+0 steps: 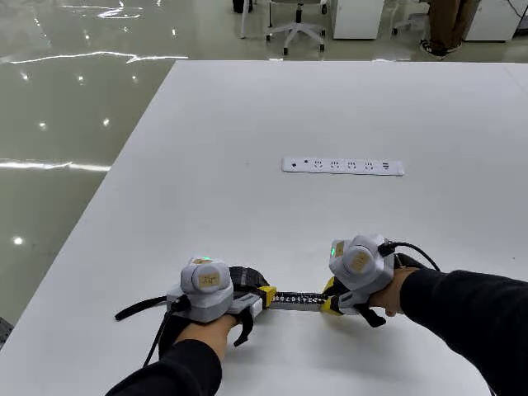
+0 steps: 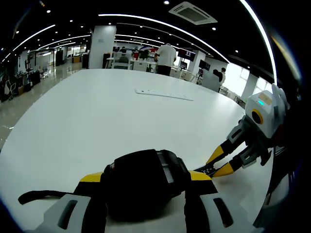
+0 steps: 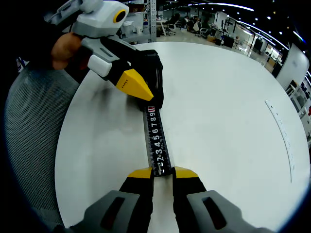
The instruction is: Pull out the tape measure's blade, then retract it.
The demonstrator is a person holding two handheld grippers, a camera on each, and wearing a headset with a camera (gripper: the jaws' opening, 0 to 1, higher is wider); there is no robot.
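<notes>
The black tape measure case (image 2: 143, 182) rests on the white table (image 1: 247, 148) with my left gripper (image 2: 146, 177) shut around it, one yellow-tipped jaw on each side. In the head view that case (image 1: 247, 279) lies at the near edge, gripped by the left gripper (image 1: 252, 290). A short length of blade (image 3: 155, 141) with black numbered markings runs from the case (image 3: 146, 68) to my right gripper (image 3: 163, 173), which is shut on the blade's end. The blade (image 1: 299, 299) spans the gap to the right gripper (image 1: 328, 299), low over the table.
A white power strip (image 1: 342, 166) lies mid-table beyond the grippers. The case's black strap (image 1: 140, 308) trails left toward the table's left edge. An office chair (image 1: 295, 25) and a standing person (image 1: 445, 25) are past the far end. A grey mesh chair back (image 3: 29, 145) is close by.
</notes>
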